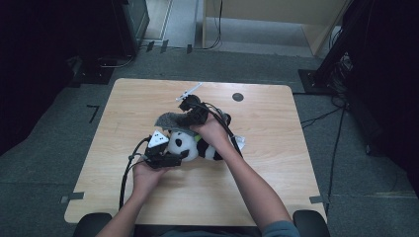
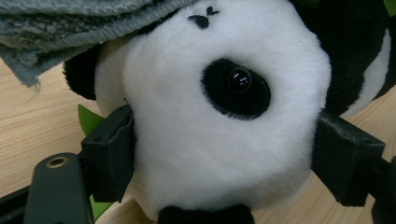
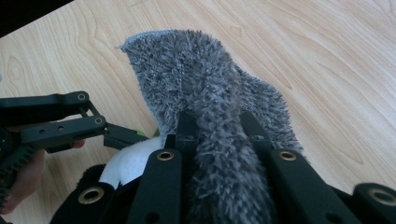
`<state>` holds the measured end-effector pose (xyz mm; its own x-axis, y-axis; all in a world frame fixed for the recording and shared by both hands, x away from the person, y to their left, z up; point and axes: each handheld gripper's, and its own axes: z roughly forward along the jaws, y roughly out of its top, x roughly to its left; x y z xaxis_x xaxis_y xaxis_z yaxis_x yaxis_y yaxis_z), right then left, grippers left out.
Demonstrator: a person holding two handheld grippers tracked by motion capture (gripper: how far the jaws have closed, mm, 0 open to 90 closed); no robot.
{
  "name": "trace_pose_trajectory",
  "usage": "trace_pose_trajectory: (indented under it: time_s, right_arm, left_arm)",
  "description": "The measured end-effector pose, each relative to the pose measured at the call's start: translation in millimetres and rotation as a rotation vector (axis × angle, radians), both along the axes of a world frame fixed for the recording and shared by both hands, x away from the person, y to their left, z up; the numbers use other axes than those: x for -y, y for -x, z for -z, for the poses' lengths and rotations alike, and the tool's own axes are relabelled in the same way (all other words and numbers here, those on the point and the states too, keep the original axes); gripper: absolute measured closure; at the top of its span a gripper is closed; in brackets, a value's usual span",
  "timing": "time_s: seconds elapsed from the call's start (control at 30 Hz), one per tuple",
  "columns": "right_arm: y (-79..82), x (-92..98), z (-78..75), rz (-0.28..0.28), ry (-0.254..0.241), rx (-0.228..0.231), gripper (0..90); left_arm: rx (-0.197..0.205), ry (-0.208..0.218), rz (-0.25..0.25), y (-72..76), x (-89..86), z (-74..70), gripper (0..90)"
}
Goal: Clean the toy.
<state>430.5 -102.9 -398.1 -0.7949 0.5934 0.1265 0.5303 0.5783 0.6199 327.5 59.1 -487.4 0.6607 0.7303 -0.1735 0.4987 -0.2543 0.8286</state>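
Two grips mid-step: left fingers clamped on panda head lying on table, right fingers pinching grey cloth held just above it; next, probably, lowering cloth onto panda without shifting the head.

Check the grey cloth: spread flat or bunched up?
Bunched. The grey cloth is pinched between the right gripper jaws and drapes over the panda toy, off the table.
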Motion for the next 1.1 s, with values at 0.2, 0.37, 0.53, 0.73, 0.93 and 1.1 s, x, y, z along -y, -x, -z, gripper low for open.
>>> trace_pose_trajectory:
  time_s: [0.2, 0.37, 0.53, 0.73, 0.93, 1.1]
  right_arm:
    - [-0.5, 8.6, 2.9, -0.007, -0.004, 0.001, 74.0]
    - [-1.1, 22.0, 5.9, 0.006, -0.019, 0.004, 73.7]
    - [-1.9, 37.0, 3.8, 0.036, 0.017, 0.011, 74.1]
    - [-0.8, 52.3, -0.4, 0.033, 0.062, 0.042, 74.3]
    - [-2.9, 76.4, -8.7, 0.077, 0.050, 0.057, 74.5]
    - [-4.9, 97.1, -13.9, 0.133, 0.081, 0.087, 74.6]
  left_arm:
    - [0.001, -0.007, 0.000, 0.6, 0.3, 0.2, 19.6]
    - [-0.001, -0.020, -0.003, 1.3, 0.6, -0.5, 23.8]
    - [-0.005, -0.020, -0.005, 1.4, 0.6, -0.9, 25.9]
    - [-0.014, -0.014, -0.008, 1.2, 0.9, -1.2, 27.9]
    - [-0.019, -0.005, -0.012, 0.7, 0.5, -1.0, 28.4]
    - [-0.024, 0.000, -0.013, 0.1, -0.2, -1.0, 28.4]
